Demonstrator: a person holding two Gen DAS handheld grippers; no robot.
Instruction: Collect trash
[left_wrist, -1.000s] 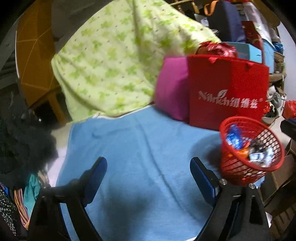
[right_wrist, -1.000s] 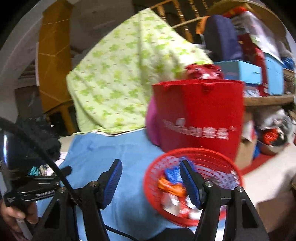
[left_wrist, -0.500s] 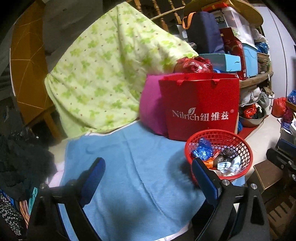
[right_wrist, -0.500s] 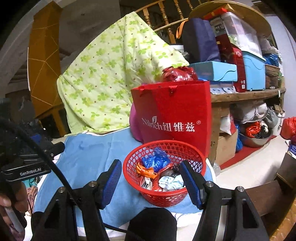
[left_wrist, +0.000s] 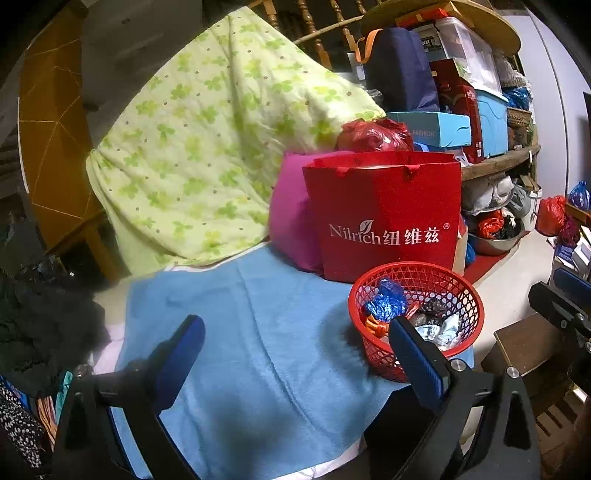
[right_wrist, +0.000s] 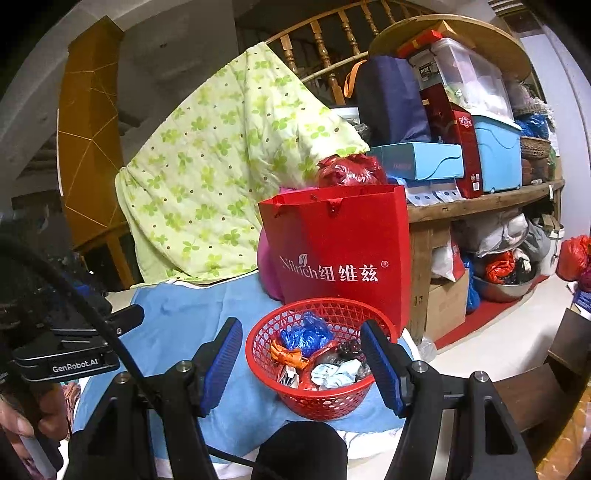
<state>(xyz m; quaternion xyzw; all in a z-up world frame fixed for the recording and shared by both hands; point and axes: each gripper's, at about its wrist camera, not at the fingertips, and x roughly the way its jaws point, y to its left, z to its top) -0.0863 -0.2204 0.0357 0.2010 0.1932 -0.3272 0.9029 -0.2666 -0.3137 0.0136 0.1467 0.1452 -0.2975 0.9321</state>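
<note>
A red mesh basket (left_wrist: 376, 354) stands on the right end of a blue towel (left_wrist: 240, 332). It holds crumpled trash: a blue wrapper (left_wrist: 384, 301), orange scraps and pale paper (right_wrist: 336, 371). My left gripper (left_wrist: 295, 328) hangs above the towel, left of the basket, and its jaws are opening with nothing between them. My right gripper (right_wrist: 301, 328) is open and empty, drawn back on the near side of the basket (right_wrist: 321, 402), which shows between its fingers. The left gripper's body (right_wrist: 74, 354) shows in the right wrist view, with a hand (right_wrist: 22, 417) below it.
A red paper bag (left_wrist: 384, 218) and a pink cushion (left_wrist: 291, 218) stand right behind the basket. A green quilt (left_wrist: 207, 147) hangs at the back. Crowded wooden shelves (right_wrist: 480, 199) fill the right. A wooden piece (left_wrist: 524, 343) sits low right, dark clothes (left_wrist: 44, 325) lie left.
Both grippers have drawn back and risen from the basket, so it looks smaller and farther in both views. The left jaws have spread a little wider.
</note>
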